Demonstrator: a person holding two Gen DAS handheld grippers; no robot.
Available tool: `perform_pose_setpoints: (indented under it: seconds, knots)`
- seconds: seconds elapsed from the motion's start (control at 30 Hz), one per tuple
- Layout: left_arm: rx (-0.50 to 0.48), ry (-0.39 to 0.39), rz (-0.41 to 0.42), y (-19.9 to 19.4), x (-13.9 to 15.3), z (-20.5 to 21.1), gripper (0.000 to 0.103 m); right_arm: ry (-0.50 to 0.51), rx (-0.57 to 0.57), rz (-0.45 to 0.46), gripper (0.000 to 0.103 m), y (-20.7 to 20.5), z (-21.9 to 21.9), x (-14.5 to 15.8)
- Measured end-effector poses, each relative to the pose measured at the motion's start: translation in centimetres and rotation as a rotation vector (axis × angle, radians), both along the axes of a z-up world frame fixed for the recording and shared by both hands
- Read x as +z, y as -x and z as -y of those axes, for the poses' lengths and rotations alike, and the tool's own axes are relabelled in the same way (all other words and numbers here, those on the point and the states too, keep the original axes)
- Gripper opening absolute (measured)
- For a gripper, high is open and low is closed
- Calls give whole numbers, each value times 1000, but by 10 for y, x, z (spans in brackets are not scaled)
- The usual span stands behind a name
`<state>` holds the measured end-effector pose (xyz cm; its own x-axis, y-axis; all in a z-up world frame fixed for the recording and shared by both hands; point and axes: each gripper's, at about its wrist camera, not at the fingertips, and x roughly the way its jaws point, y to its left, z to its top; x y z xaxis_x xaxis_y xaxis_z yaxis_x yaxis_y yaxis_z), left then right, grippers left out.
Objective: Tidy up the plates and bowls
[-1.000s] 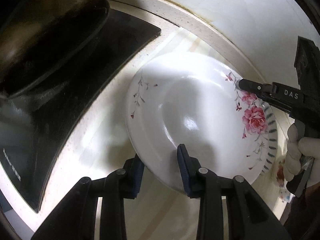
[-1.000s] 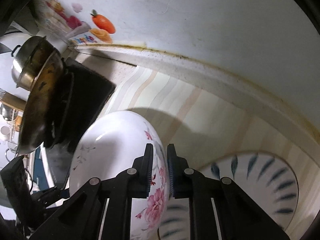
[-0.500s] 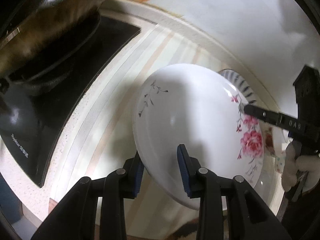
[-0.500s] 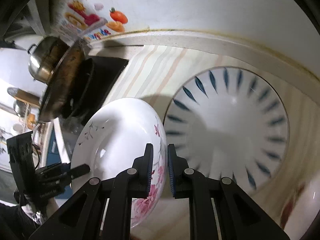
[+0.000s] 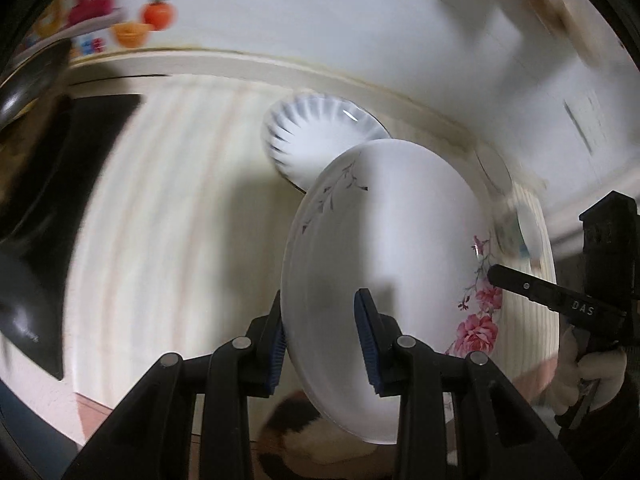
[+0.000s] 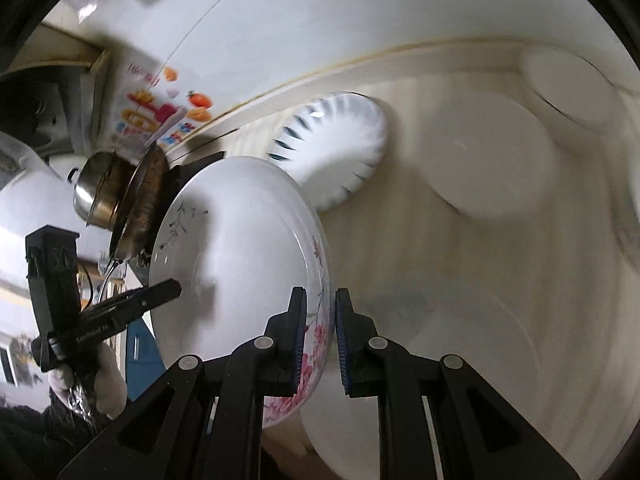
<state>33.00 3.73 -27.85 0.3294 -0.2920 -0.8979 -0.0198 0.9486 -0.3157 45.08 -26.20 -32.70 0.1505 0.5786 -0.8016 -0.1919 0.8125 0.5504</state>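
Striped pale countertop (image 5: 168, 208) across both views, blurred, against a white wall (image 6: 360, 12) with a fruit sticker (image 5: 132, 20). Black cooktop (image 5: 52, 184) at the left end, with a dark wok (image 6: 140, 196) and steel pot (image 6: 94, 188) stacked by it in the right wrist view.

Held above the counter, tilted on edge: white floral plate (image 5: 384, 248), pink roses on one rim and a thin grey sprig on the other. Gripped from two sides at once. Left gripper (image 5: 322, 340) clamped over the near rim, blue pads (image 5: 366, 336) pressing either face, jaws only partly apart to the rim's thickness. Right gripper (image 6: 320, 336) closed down narrow on the rose-painted rim, pads tight on both sides; seen also from the left wrist camera as a black finger meeting the plate's far edge, gloved hand (image 5: 584, 376) behind it.

Beyond the plate, resting on the counter near the wall: blue-streaked bowl (image 6: 336, 156), partly hidden by the plate's upper rim in the left view. Further right, two plain white dishes (image 6: 496, 156), smeared by blur; exact kind not discernible.
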Motion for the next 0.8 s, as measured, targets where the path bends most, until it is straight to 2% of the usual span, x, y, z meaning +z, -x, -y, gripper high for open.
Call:
perform_pose_setpoints:
  seconds: [0.13,0.3,0.47,0.8]
  knots:
    - [-114,-28,-56,1,-20,43,30,16,-75,-44,16,32,47,-15]
    - [-191,-66,-135,5,-49,76,30,38,-138,-90,16,64,87,-43]
    - [-246,-105,-168,5,-62,95,30,43,-179,-110,16,76,105,-62]
    - [-295,-163,-197,0,-73,121,30,69,-214,-124,16,80,122,-69]
